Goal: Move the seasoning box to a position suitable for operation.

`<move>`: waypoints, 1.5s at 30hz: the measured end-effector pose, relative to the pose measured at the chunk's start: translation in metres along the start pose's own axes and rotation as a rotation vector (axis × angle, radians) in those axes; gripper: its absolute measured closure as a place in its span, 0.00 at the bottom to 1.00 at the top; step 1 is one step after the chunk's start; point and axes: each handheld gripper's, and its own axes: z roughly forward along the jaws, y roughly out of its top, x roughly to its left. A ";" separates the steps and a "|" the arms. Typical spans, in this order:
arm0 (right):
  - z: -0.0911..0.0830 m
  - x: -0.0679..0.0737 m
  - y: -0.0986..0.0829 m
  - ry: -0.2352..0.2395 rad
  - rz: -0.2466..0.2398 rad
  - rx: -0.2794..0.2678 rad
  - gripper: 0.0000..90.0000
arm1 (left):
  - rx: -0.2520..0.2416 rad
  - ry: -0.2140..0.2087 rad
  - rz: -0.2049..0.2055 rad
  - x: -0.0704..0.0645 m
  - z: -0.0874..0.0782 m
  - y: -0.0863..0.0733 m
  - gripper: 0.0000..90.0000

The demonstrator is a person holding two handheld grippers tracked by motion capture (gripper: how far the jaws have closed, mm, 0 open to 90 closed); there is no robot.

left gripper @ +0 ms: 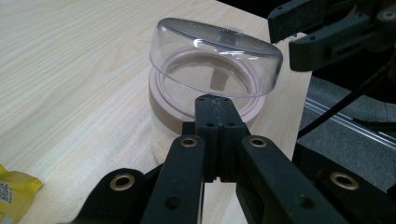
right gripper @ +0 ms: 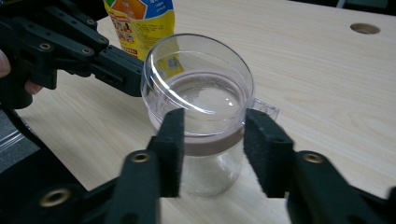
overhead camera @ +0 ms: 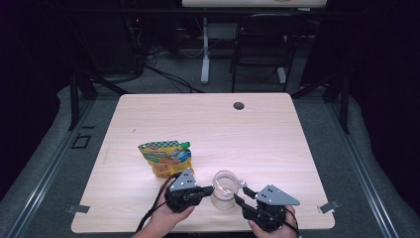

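Pale wood counter under you, dark room beyond. Your jar stands upright near the front edge, between your two hands, with its clear lid tilted up at one side over the brown collar.

Your left hand-held gripper has its jaws pressed together at the lid's near rim; whether they actually pinch that rim is hard to tell in the left gripper view. Your right hand-held gripper is spread wide, one pad on either side of the collar, not yet touching.

To do this well, close the right one squarely on the collar first so the jar cannot slide or tip, then lift the lid straight up. A yellow pouch lies just behind the left hand-held gripper; keep clear of it.
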 end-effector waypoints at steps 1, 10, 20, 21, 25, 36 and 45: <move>0.000 0.000 0.000 -0.002 -0.008 0.001 0.60 | 0.000 -0.003 0.002 0.001 -0.001 0.001 1.00; 0.009 0.004 -0.004 -0.015 -0.070 0.009 0.50 | -0.013 -0.006 0.001 0.001 -0.001 0.007 1.00; 0.018 0.011 -0.003 -0.059 -0.118 0.009 0.48 | -0.017 -0.010 0.008 -0.002 0.002 0.011 1.00; 0.018 0.011 -0.003 -0.060 -0.117 0.012 0.48 | -0.012 -0.005 0.010 -0.002 0.003 0.011 1.00; 0.018 0.010 -0.003 -0.053 -0.106 0.009 0.48 | -0.008 -0.009 0.011 -0.002 0.004 0.010 1.00; 0.017 0.009 -0.003 -0.046 -0.087 0.005 0.49 | 0.002 -0.002 0.013 -0.002 0.008 0.007 1.00; 0.015 0.008 -0.003 -0.046 -0.077 -0.013 0.51 | -0.006 -0.001 0.009 -0.002 0.008 0.005 1.00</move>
